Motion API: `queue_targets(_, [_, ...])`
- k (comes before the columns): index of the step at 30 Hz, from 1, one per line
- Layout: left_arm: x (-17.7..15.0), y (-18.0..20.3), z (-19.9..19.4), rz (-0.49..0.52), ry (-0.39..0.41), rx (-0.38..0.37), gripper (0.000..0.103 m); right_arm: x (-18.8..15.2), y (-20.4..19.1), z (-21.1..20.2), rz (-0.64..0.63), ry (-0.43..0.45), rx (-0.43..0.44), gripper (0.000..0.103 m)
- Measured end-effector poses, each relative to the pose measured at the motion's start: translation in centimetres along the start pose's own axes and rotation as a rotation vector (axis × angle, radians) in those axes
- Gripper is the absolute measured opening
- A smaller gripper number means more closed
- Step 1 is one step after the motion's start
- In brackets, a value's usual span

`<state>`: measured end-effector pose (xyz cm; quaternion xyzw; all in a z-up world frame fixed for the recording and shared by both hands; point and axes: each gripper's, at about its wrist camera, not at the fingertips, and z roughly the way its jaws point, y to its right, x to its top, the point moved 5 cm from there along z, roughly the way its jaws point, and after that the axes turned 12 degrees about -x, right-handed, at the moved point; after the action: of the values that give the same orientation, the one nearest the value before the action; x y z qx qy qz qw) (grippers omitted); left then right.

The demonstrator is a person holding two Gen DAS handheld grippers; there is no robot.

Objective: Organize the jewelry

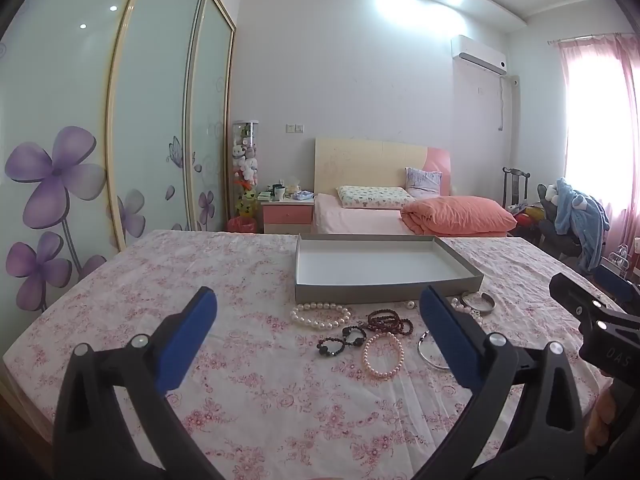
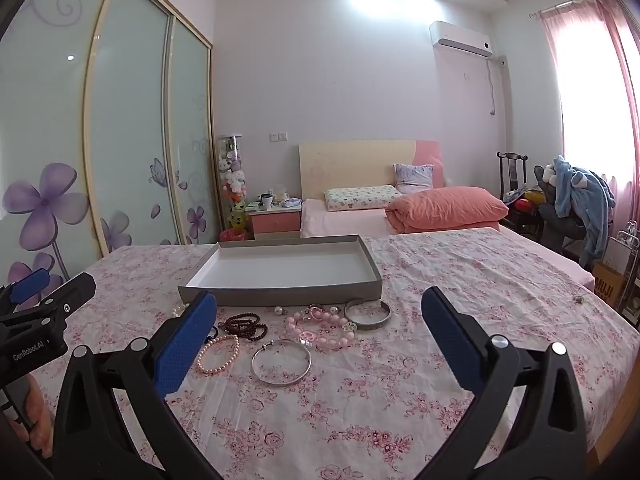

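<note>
Both grippers, left gripper (image 1: 318, 330) and right gripper (image 2: 320, 330), gaping, empty. Tray (image 2: 280, 294) at 12 o'clock bare. Risk: dark bead bracelet (image 2: 244, 326) overlaps pink pearl bracelet (image 2: 218, 354); snag drags both.

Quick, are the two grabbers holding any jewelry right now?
Left gripper: open, fingers wide apart, holding nothing.
Right gripper: open, fingers wide apart, holding nothing.

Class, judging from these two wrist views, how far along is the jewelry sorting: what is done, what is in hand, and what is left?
Done: nothing yet; the grey tray holds no jewelry.
In hand: nothing. The left gripper and right gripper both hover with jaws open.
Left: everything. The white pearl bracelet, dark bead bracelet, pink pearl bracelet, thin silver bangle, pink flower bracelet and wide silver cuff all lie on the floral cloth.
</note>
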<state>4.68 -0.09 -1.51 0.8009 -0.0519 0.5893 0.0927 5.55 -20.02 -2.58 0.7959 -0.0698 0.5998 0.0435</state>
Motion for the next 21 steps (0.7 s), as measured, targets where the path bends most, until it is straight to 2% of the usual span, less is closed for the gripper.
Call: queue_targets(21, [0.02,-0.12,0.08,-0.003,-0.004,0.000,0.099,-0.07,0.04,0.07,0.003,-0.003,0.000,0.101])
